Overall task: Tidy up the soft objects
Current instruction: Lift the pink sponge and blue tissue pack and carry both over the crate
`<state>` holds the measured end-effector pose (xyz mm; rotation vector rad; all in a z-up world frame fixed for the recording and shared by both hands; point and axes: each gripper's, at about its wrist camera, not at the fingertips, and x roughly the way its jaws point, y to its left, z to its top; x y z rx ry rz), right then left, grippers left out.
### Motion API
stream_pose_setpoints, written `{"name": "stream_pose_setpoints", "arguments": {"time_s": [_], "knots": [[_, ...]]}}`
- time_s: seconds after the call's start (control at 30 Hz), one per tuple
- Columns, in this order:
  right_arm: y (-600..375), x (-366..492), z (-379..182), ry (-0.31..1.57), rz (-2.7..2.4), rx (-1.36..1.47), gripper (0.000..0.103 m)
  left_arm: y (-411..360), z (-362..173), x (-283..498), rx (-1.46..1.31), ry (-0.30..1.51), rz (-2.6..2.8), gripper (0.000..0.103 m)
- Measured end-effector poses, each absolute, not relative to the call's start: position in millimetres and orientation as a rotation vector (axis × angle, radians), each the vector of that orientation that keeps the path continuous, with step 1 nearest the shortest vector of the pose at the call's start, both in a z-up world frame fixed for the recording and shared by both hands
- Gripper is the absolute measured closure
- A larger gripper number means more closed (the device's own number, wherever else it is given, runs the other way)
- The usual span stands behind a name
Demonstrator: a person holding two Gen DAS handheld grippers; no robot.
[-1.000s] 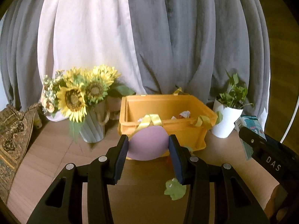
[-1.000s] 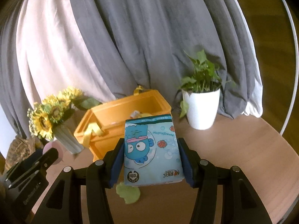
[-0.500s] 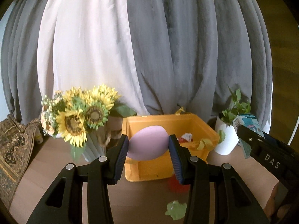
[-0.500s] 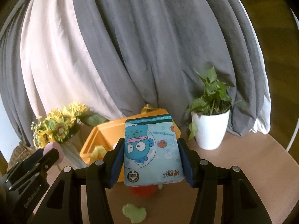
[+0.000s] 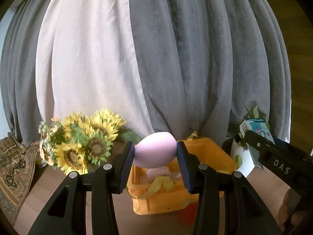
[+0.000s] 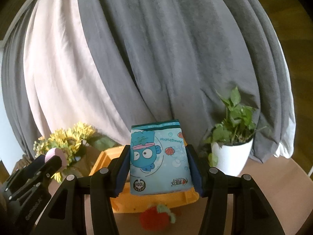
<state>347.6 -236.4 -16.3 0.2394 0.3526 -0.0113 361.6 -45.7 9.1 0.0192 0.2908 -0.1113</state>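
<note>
Carrying two soft items toward the orange bin [image 5: 219, 154] at once. Left gripper [image 5: 155, 162] clamped on a lilac egg-shaped sponge [image 5: 155, 152], pads pressing its two sides, held up in front of the bin's rear rim. Right gripper [image 6: 159, 170] clamped on a blue cartoon tissue pack [image 6: 158, 160], pack upright between the pads, held just in front of and above the bin. Neither item inside yet; both clear of the tabletop.

Partly filled already: inside the bin, something pale pink and a strand of yellow ribbon [image 5: 158, 184], so some sorting looks done. Left outside: a red knitted strawberry [image 6: 156, 218] on the table [image 6: 273, 180], lying just in front of the bin's near wall. Hard to say whether other loose pieces remain, since the gripper bodies hide much of the near tabletop.

Judged roughly midway: two items in hand awaiting release over the bin, at least one more to fetch afterward. Next step likely a short reach forward and a drop, taking care not to knock the sunflower vase [image 5: 86, 146] to the left of the bin or the white potted plant [image 6: 230, 156] to its right.
</note>
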Motion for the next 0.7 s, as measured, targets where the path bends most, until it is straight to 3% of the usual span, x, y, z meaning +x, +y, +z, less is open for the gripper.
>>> {"name": "stream_pose_setpoints", "arguments": {"time_s": [0.7], "knots": [[-238.3,434.7,-29.2,0.395,0.017,0.204,0.047,-52.5,-0.7,437.2,0.045,0.318,-0.12,0.059]]}}
